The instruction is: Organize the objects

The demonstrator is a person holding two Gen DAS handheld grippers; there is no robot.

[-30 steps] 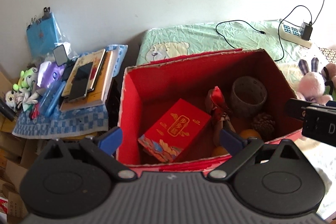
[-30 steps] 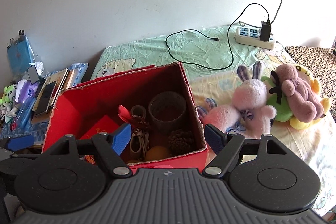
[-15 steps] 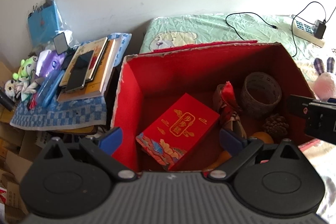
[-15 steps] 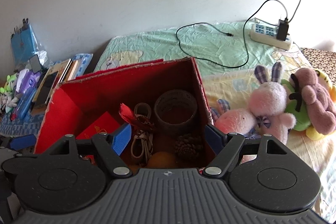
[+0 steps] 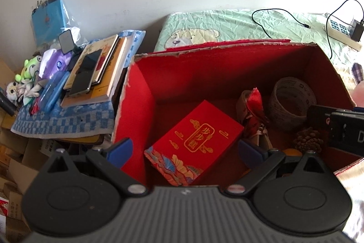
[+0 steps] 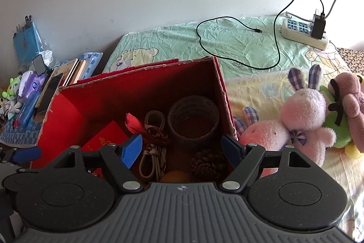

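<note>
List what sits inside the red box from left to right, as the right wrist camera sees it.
Red gift box → red tassel ornament → coiled white cord → tape roll. The pine cone and orange overlap these, so they are omitted.

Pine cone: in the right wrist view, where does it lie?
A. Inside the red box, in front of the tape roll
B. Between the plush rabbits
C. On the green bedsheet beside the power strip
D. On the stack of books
A: the pine cone sits on the floor of the red box, just nearer the camera than the tape roll.
</note>
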